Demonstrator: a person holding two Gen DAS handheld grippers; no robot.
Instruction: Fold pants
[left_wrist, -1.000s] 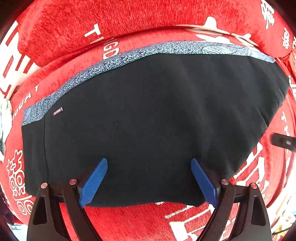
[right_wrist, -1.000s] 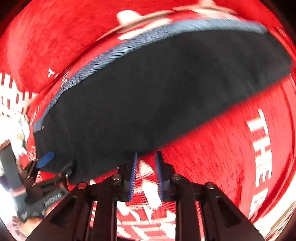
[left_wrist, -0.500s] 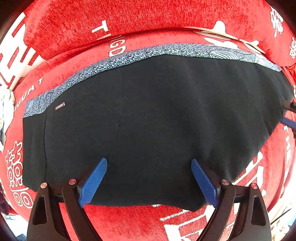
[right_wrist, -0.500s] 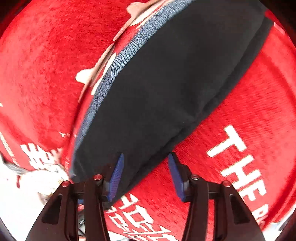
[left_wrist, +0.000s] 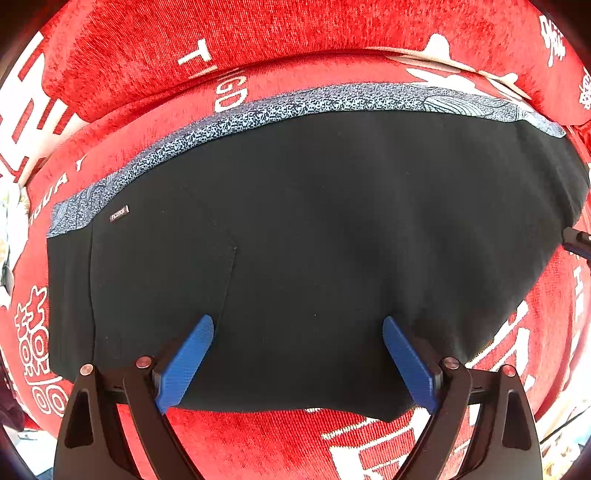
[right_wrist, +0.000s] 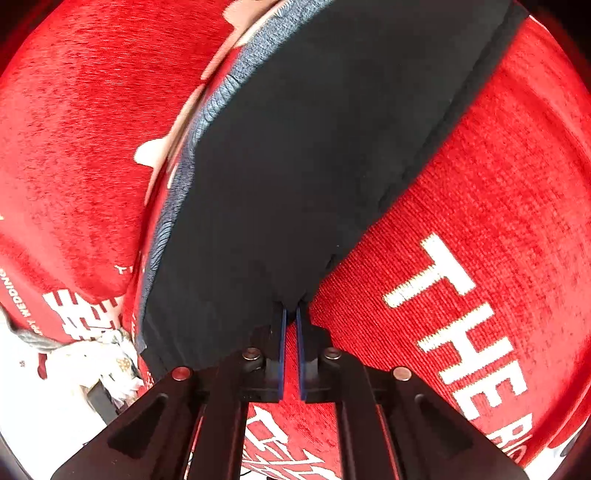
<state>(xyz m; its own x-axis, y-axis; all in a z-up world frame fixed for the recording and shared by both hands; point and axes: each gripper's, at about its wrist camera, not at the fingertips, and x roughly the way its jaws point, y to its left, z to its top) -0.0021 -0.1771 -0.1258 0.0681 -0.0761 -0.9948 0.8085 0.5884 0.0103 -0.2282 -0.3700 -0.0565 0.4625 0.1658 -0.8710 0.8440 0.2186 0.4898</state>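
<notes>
Black pants (left_wrist: 314, 240) lie flat on the red sofa cover (left_wrist: 258, 443), long axis crosswise ahead of the left gripper (left_wrist: 297, 363), spread wide over the near hem, while the right gripper (right_wrist: 291, 314) pinches the end corner, nearer for the fold.

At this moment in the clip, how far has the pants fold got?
Done: the black pants lie flat on the red cover in a compact block, with the patterned band along the far edge, so at least one fold appears made. In hand: the right gripper is pinched on the pants' near corner; the left gripper hovers open over the near edge. Left: probably another fold, though that's a guess.
</notes>
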